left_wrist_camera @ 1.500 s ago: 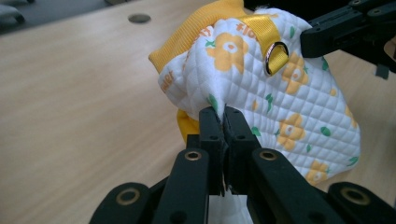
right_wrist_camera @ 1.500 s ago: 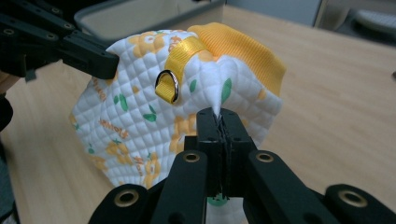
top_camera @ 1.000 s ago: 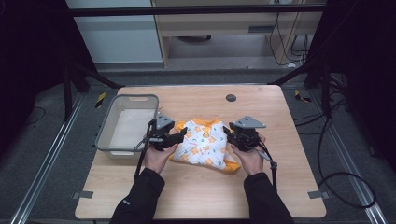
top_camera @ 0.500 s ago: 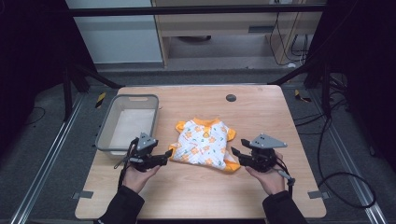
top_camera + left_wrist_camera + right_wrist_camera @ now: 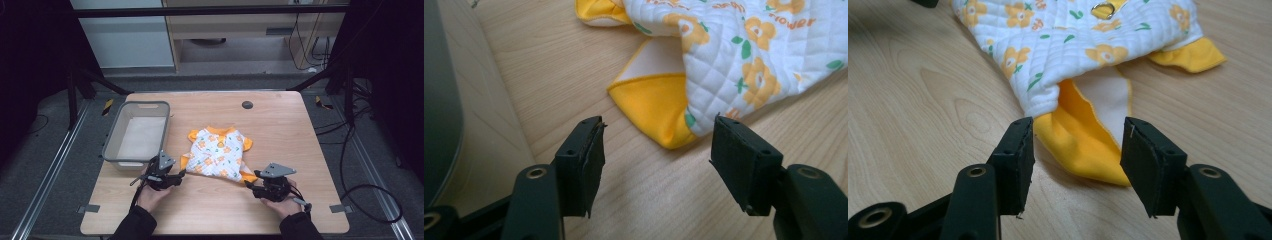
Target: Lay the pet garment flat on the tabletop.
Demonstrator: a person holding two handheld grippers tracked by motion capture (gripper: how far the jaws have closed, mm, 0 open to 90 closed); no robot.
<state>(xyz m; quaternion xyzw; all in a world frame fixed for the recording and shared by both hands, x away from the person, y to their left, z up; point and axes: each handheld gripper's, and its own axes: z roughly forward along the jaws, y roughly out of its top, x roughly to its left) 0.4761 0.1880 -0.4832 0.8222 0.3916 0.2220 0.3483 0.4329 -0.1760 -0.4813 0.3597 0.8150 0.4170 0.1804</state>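
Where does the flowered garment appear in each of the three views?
High view: garment at table centre, right of the grey bin.
Left gripper view: garment upper right, its yellow cuff ahead of the open jaws.
Right gripper view: garment along the top.
Shared landmark: the yellow flower print.

White quilted garment (image 5: 218, 152), orange flowers, yellow cuffs, flat on table
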